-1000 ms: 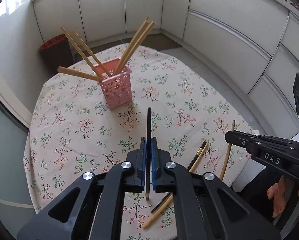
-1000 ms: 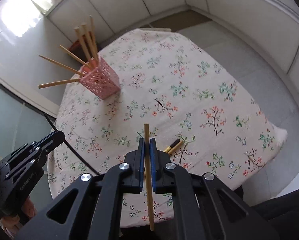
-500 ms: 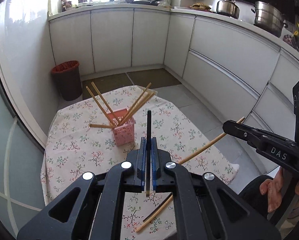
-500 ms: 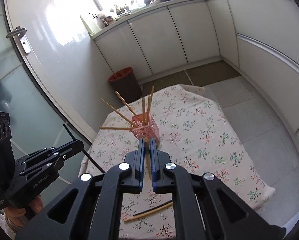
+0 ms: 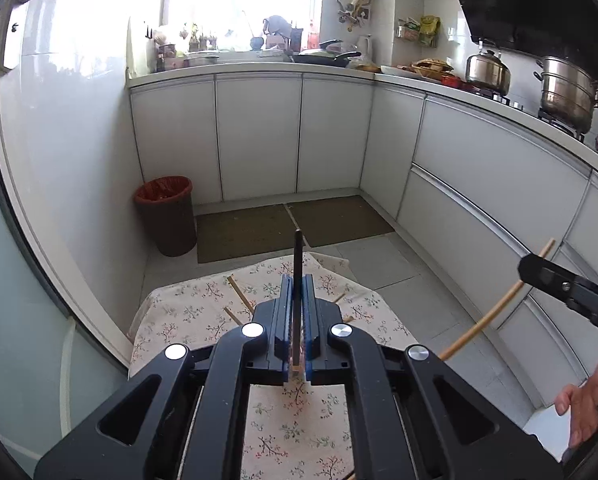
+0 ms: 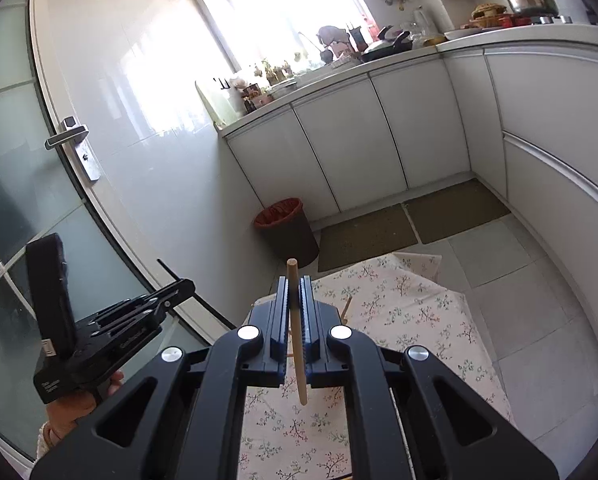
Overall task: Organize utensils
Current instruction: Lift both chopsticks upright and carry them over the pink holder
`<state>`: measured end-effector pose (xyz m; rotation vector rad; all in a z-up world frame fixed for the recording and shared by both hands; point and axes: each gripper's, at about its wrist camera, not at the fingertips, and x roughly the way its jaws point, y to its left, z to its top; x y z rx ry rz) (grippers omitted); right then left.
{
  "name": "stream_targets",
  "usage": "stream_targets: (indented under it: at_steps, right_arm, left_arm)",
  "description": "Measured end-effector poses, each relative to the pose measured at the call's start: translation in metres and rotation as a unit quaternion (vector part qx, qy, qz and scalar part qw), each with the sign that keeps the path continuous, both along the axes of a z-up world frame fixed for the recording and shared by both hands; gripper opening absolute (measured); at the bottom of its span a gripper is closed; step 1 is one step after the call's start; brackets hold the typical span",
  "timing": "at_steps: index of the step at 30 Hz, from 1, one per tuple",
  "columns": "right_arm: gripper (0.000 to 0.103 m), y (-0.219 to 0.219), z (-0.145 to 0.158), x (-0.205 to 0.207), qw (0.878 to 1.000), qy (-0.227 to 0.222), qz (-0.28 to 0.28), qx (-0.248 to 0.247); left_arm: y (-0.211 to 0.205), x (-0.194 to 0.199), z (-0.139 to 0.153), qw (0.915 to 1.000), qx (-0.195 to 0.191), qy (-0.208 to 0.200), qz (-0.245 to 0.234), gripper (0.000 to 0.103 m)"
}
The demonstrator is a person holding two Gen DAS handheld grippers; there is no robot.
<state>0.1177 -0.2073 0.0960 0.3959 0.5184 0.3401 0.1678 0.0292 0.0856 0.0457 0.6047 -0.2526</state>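
Black left gripper (image 5: 297, 320) fills the lower centre of the left wrist view, jaws clamped on a dark chopstick (image 5: 297, 264) that sticks up past the fingertips to mid-frame; its pale butt end shows between the pads lower down. Right gripper (image 6: 295, 320) sits lower centre of the right wrist view, jaws clamped on a wooden chopstick (image 6: 297, 328) that runs from above the fingertips down behind the pads, slightly tilted.

Each tool shows in the other's view: right gripper at the right edge of the left wrist view, wooden chopstick passing through it down-left, a hand (image 5: 583, 404) below at lower right. Left gripper at the lower left of the right wrist view, a hand (image 6: 79, 404) under it.

Floral tablecloth (image 5: 171, 320) covers the table (image 6: 431, 264) in the lower middle of both views, well below the grippers. Holder itself hidden behind the left gripper's fingers; only tips of chopsticks (image 5: 239, 294) poke out beside them, left and right of the fingers.

Red bin (image 5: 167, 212) on the floor left of centre, beyond the table. White cabinets (image 5: 259, 136) across the middle, pots (image 5: 567, 92) upper right, door handle (image 6: 73, 136) left in the right wrist view.
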Motion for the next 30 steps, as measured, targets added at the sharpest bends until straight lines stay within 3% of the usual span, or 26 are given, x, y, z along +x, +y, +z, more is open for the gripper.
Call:
stream_targets:
  at_steps: [5, 13, 15, 24, 30]
  right_arm:
    - [0.006, 0.001, 0.009, 0.019, 1.0, -0.009, -0.002, 0.004]
    - [0.006, 0.007, -0.006, 0.056, 1.0, 0.0, -0.011, 0.004]
    - [0.006, 0.009, -0.01, 0.065, 1.0, 0.004, -0.012, 0.006]
    - [0.006, 0.026, -0.018, 0.104, 1.0, 0.001, -0.017, -0.002]
    - [0.006, 0.052, -0.027, 0.134, 1.0, 0.006, -0.011, -0.01]
  left_arm:
    - [-0.002, 0.044, -0.022, 0.9995, 0.002, 0.017, 0.025, 0.004]
    - [-0.005, 0.093, -0.086, 0.9963, 0.015, 0.068, 0.05, 0.005]
    - [-0.003, 0.093, -0.095, 0.9959, 0.014, 0.076, 0.048, 0.011]
    - [0.037, 0.059, -0.048, 0.9969, -0.031, 0.008, 0.071, 0.016]
    - [0.064, 0.054, -0.045, 0.9944, -0.044, 0.006, 0.096, 0.016]
